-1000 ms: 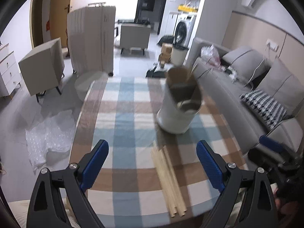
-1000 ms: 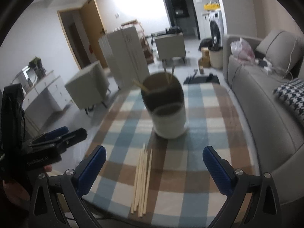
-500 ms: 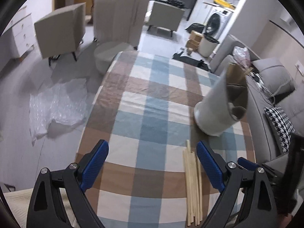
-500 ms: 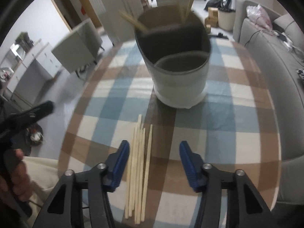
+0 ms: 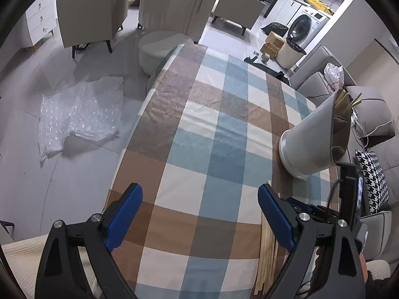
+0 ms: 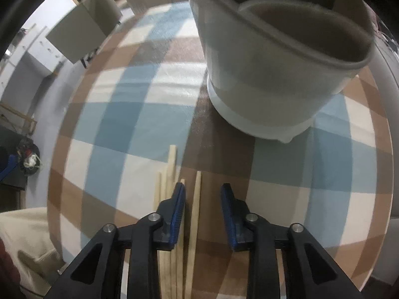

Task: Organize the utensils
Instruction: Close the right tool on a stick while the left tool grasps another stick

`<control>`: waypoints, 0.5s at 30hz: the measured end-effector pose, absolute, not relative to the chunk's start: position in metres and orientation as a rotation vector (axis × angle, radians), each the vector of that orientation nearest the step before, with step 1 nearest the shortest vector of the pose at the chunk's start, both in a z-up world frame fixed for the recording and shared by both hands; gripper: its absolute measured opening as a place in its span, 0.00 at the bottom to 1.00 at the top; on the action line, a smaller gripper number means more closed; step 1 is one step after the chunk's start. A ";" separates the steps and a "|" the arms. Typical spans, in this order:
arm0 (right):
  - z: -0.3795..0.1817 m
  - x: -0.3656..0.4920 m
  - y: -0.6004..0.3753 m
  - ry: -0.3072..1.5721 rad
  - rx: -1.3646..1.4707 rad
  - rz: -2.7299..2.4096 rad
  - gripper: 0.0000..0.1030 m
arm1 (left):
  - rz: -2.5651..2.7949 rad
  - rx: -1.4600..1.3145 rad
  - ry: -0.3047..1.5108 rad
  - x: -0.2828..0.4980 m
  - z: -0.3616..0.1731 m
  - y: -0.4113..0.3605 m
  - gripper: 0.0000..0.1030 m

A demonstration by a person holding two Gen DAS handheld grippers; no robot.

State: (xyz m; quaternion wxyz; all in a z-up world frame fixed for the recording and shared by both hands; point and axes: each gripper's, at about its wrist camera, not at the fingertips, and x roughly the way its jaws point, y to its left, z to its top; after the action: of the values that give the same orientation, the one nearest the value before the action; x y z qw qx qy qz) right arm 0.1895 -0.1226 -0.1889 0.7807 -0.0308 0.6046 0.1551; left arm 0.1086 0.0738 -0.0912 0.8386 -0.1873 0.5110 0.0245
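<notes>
Checked cloth covers your table (image 5: 219, 134), with one white holder (image 6: 269, 79) standing on it and a loose row of about five wooden chopsticks (image 6: 172, 174) lying just in front. Your right claw (image 6: 202, 209) is partly open, straddling one chopstick (image 6: 197, 199) without pinching it. Your left claw (image 5: 199, 219) gapes wide and empty beside them.
</notes>
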 end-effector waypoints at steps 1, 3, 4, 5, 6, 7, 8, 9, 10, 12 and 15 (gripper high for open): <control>-0.187 0.189 -0.121 1.293 -0.082 0.330 0.22 | 0.053 -0.398 1.082 0.108 -0.091 0.074 0.88; -0.187 0.188 -0.116 1.293 -0.135 0.323 0.14 | 0.051 -0.404 1.079 0.108 -0.090 0.076 0.88; -0.187 0.187 -0.114 1.290 -0.162 0.316 0.13 | 0.050 -0.402 1.079 0.108 -0.090 0.076 0.88; -0.187 0.185 -0.111 1.281 -0.195 0.309 0.12 | 0.037 -0.410 1.078 0.109 -0.090 0.076 0.88; -0.186 0.183 -0.108 1.272 -0.224 0.307 0.09 | 0.036 -0.409 1.078 0.109 -0.090 0.076 0.88; -0.186 0.182 -0.106 1.266 -0.236 0.310 0.07 | 0.035 -0.408 1.078 0.109 -0.090 0.076 0.88; -0.186 0.181 -0.104 1.262 -0.248 0.318 0.05 | 0.035 -0.407 1.076 0.109 -0.090 0.076 0.88; -0.185 0.180 -0.102 1.256 -0.258 0.317 0.05 | 0.037 -0.405 1.079 0.109 -0.091 0.076 0.88; -0.185 0.179 -0.100 1.247 -0.265 0.317 0.05 | 0.041 -0.406 1.082 0.109 -0.092 0.077 0.88; -0.184 0.178 -0.100 1.232 -0.265 0.320 0.04 | 0.047 -0.407 1.082 0.111 -0.093 0.079 0.88; -0.179 0.179 -0.104 1.225 -0.209 0.315 0.04 | 0.053 -0.412 1.099 0.112 -0.097 0.080 0.88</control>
State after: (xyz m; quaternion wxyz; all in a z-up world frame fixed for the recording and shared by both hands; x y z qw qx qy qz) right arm 0.1788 -0.1044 -0.1793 0.8014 -0.0974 0.5715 0.1471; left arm 0.1122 0.0800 -0.0974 0.8322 -0.1945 0.5186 0.0251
